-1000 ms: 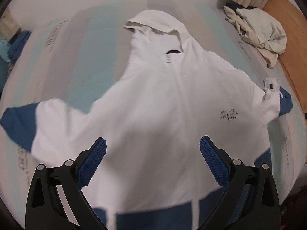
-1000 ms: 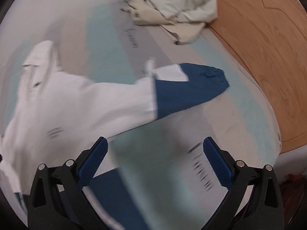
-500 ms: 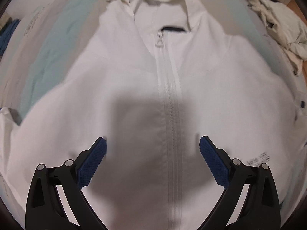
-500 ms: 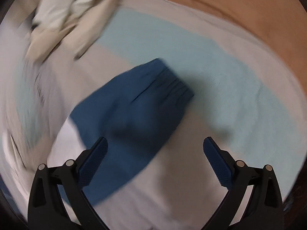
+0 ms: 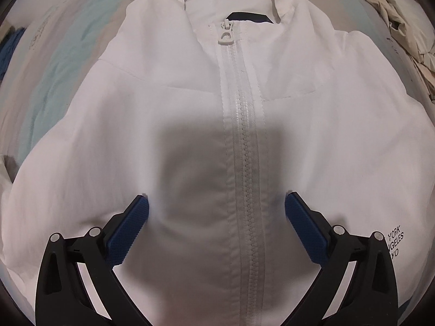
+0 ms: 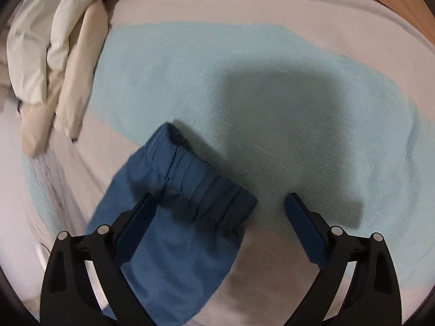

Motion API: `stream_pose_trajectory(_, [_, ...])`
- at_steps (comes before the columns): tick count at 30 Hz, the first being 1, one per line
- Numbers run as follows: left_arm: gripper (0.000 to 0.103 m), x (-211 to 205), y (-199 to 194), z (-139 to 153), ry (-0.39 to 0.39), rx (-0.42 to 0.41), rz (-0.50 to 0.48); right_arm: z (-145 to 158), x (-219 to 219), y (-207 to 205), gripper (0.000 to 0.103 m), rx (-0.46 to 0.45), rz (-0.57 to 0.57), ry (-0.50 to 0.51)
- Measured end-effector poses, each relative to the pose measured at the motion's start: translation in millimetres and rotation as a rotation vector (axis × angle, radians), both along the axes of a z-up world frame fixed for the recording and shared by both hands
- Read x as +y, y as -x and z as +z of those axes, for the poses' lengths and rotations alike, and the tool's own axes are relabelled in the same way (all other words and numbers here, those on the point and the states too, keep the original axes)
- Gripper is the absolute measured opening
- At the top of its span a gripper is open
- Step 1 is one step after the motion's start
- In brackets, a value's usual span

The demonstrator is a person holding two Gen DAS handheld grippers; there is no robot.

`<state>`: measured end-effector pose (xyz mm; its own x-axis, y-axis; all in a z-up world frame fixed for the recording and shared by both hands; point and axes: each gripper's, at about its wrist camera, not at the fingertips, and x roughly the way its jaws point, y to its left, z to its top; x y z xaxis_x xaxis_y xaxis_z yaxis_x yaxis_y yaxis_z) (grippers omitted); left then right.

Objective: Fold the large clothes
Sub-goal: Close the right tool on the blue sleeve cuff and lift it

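Observation:
A white hooded jacket (image 5: 168,125) lies flat on the bed, front up, its white zipper (image 5: 242,141) closed to the collar. My left gripper (image 5: 216,207) is open, low over the chest, straddling the zipper. The jacket's blue sleeve end (image 6: 174,233) with an elastic cuff (image 6: 206,184) lies on the sheet in the right wrist view. My right gripper (image 6: 218,209) is open just above the cuff, its left finger over the blue cloth, its right finger over bare sheet.
The bed sheet (image 6: 272,87) has pale blue and grey stripes. A crumpled cream garment (image 6: 51,59) lies at the left of the right wrist view and shows at the far right in the left wrist view (image 5: 399,19). A wooden floor (image 6: 407,2) lies beyond the bed edge.
Both grippers have come down closer to the jacket. The left moved in over the zipper; the right moved onto the blue cuff. Both stayed open.

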<state>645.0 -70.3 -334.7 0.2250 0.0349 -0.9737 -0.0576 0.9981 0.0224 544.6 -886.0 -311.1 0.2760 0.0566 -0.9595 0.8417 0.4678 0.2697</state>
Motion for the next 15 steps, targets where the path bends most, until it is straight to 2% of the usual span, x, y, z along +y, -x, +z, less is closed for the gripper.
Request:
stream_pose_trajectory(4, [0.098,1.0,-2.8,0.1,0.000,0.010,-0.007,6.1,0.2,-5.4,0.059,-0.002,0.029,0.030])
stream_pose_trajectory(7, [0.098,-1.1,-7.6,1.3,0.000,0.014,-0.008,5.9,5.9,-10.8,0.046,0.026,0.053,0.040])
stream_pose_trajectory(11, [0.098,-0.3,-9.6,2.0,0.002,0.021,0.000,8.1,5.1,-8.7,0.034,0.057,0.007,0.041])
stream_pose_trajectory(13, [0.098,-0.6,-14.3,3.3,0.000,0.028,-0.001,16.1,10.7,-10.3,0.020,0.052,0.026,0.051])
stream_pose_trajectory(15, [0.098,0.6,-16.4,3.2,0.002,0.030,-0.003,24.3,15.6,-12.6,0.014,0.047,0.047,0.068])
